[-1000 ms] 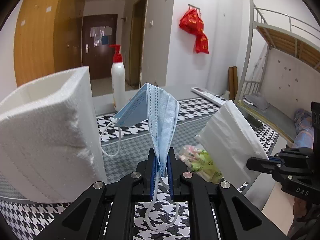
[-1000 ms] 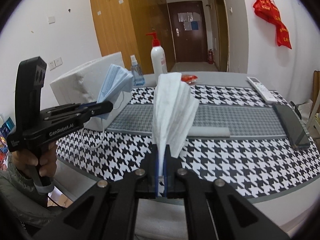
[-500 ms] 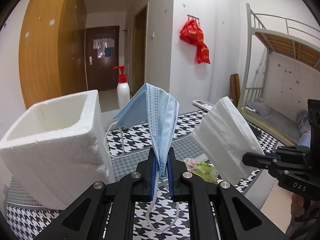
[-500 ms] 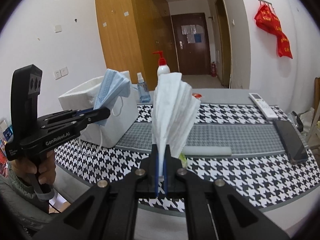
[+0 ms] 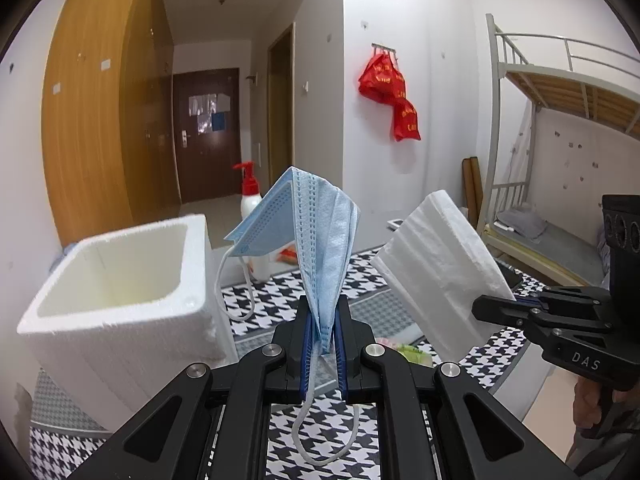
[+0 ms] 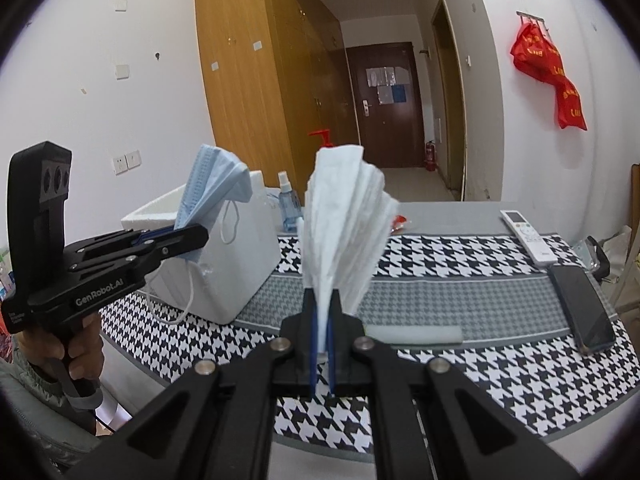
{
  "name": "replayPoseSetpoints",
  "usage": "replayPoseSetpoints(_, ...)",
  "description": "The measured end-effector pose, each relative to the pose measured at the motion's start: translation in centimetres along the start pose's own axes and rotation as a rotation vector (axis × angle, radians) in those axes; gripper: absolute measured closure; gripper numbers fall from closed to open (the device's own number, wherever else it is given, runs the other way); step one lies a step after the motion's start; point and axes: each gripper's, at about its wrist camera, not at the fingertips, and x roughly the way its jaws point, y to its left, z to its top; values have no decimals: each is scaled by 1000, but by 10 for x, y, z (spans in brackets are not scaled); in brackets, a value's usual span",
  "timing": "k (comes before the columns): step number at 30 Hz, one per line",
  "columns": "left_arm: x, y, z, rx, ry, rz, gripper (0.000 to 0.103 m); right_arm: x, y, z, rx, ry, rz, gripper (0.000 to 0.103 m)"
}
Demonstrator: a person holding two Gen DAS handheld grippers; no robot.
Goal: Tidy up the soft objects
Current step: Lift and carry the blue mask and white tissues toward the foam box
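Observation:
My left gripper (image 5: 324,320) is shut on a blue face mask (image 5: 316,232), held up in the air; its ear loops hang down. It also shows in the right wrist view (image 6: 188,236) with the mask (image 6: 212,184) just in front of the white foam box (image 6: 248,264). My right gripper (image 6: 323,308) is shut on a stack of white tissues (image 6: 344,216), raised above the table. In the left wrist view the tissues (image 5: 440,268) and right gripper (image 5: 504,308) are at the right. The foam box (image 5: 120,276) stands open and empty at the left.
A houndstooth cloth (image 6: 460,256) covers the table. On it are a pump bottle (image 5: 252,216), a small spray bottle (image 6: 289,204), a remote (image 6: 528,236), a phone (image 6: 580,308), a foam strip (image 6: 416,334) and a green-pink packet (image 5: 404,350). A bunk bed (image 5: 560,120) is at the right.
Both grippers have risen with their loads. The foam box now sits lower in the left wrist view, and its open inside shows.

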Motion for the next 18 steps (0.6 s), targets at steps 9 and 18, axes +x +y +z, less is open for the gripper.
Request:
replayPoseSetpoints(9,-4,3,15,4,-45,14,92,-2,-1,17,3,-35,3,97)
replayPoseSetpoints(18,-8,5,28,13,-83,28,92,-10,-3,34,-11,-105,23,97)
